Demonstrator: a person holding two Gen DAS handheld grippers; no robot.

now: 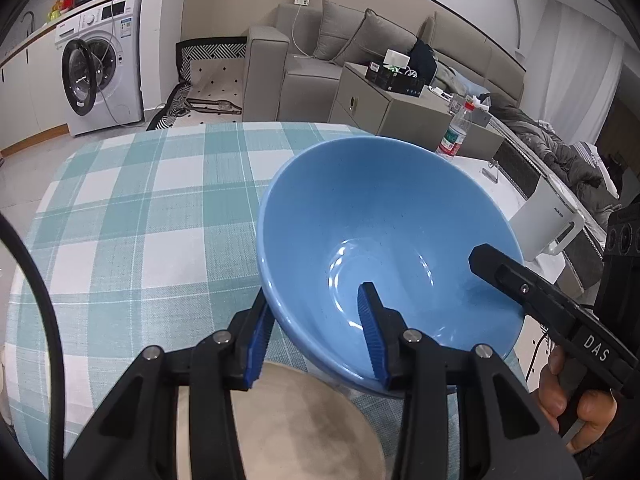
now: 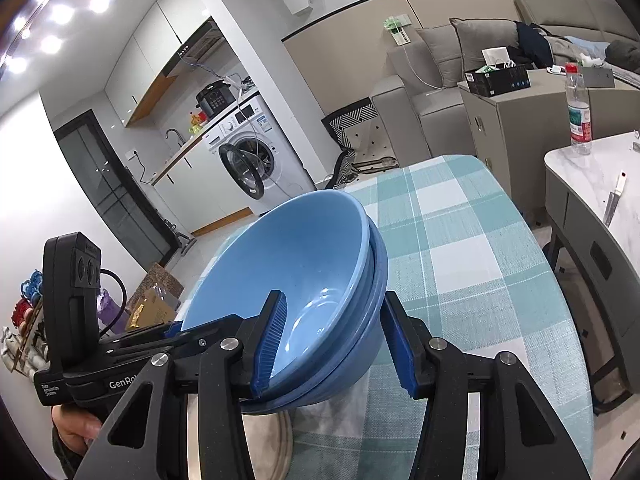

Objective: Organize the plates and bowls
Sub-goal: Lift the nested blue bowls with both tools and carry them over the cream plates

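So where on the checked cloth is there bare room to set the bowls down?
The checked tablecloth lies bare from the stacked blue bowls out to its far edge, towards the washing machine. It is crowded near the grippers, where a beige plate sits under the bowls.

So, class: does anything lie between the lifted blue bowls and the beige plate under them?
Nothing visible does. Both claws, left and right, clamp the rim of the stacked bowls, tilted above the cloth. The plate lies directly below, its visible surface bare; claw arms hide part of it.
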